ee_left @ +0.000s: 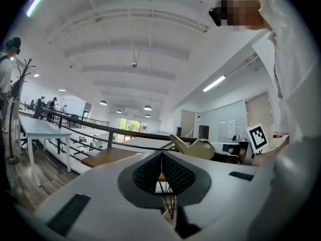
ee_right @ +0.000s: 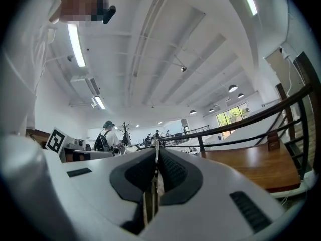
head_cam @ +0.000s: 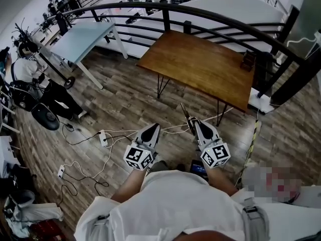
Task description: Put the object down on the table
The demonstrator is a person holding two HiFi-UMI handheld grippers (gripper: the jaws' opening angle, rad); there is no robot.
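My right gripper (head_cam: 197,125) is held close to my body, shut on a thin, flat, dark strip (head_cam: 186,116) that sticks out forward past its tips. In the right gripper view the strip (ee_right: 156,170) shows edge-on, clamped between the pads. My left gripper (head_cam: 150,130) is beside it, shut with nothing between its pads (ee_left: 150,173). Both point toward the brown wooden table (head_cam: 200,64), which stands well ahead of them. The left gripper view shows the right gripper (ee_left: 194,147) off to the right.
A black curved railing (head_cam: 165,15) runs behind the wooden table. A small dark object (head_cam: 248,60) sits at the table's far right corner. A pale blue table (head_cam: 83,38) stands to the left. Power strips and cables (head_cam: 103,137) lie on the wood floor.
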